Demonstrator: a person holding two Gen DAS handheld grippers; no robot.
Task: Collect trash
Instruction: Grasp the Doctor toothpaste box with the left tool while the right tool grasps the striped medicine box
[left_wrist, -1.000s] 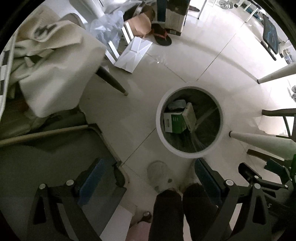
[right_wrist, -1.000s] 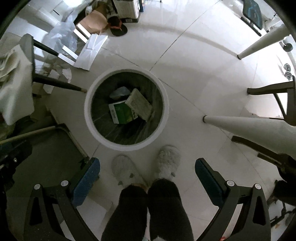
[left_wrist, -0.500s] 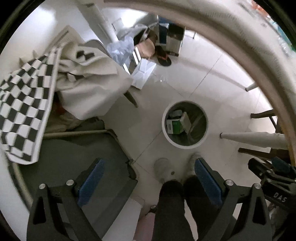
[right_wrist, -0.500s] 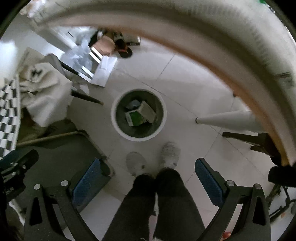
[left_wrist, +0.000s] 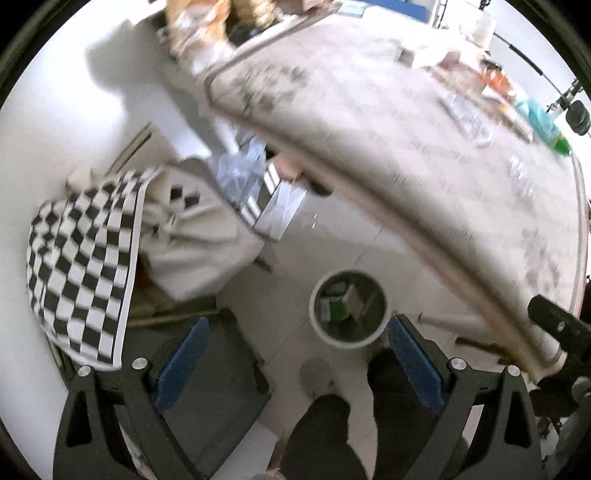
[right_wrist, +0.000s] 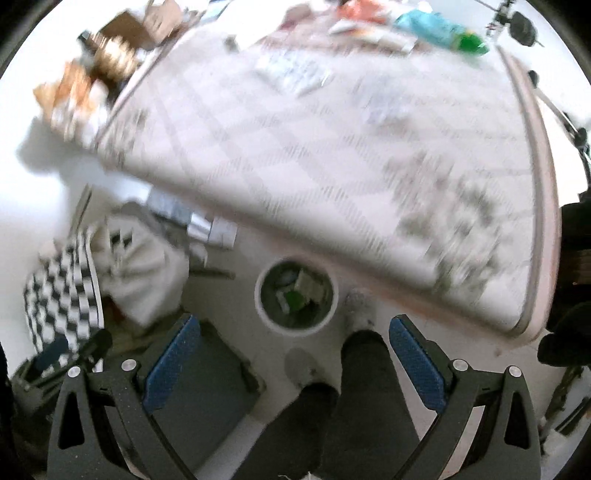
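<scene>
A round white trash bin (left_wrist: 349, 309) stands on the floor far below, holding a green box and other trash; it also shows in the right wrist view (right_wrist: 296, 299). My left gripper (left_wrist: 297, 363) is open and empty, high above the floor. My right gripper (right_wrist: 291, 360) is open and empty too. A table (left_wrist: 424, 155) with a pale checked cloth fills the upper part of both views, blurred. On its far side lie trash items: a blue and green bottle (right_wrist: 439, 31), paper scraps (right_wrist: 291, 72) and orange wrappers (left_wrist: 495, 79).
A checkered cloth (left_wrist: 85, 273) hangs over a chair at the left. My legs and slippers (right_wrist: 354, 306) stand by the bin. Bags and boxes (right_wrist: 92, 74) clutter the far left. A dark mat (left_wrist: 207, 376) lies on the floor.
Both grippers have risen from just above the bin to above table height. The tabletop has come into view and the bin looks smaller. Both stay open.
</scene>
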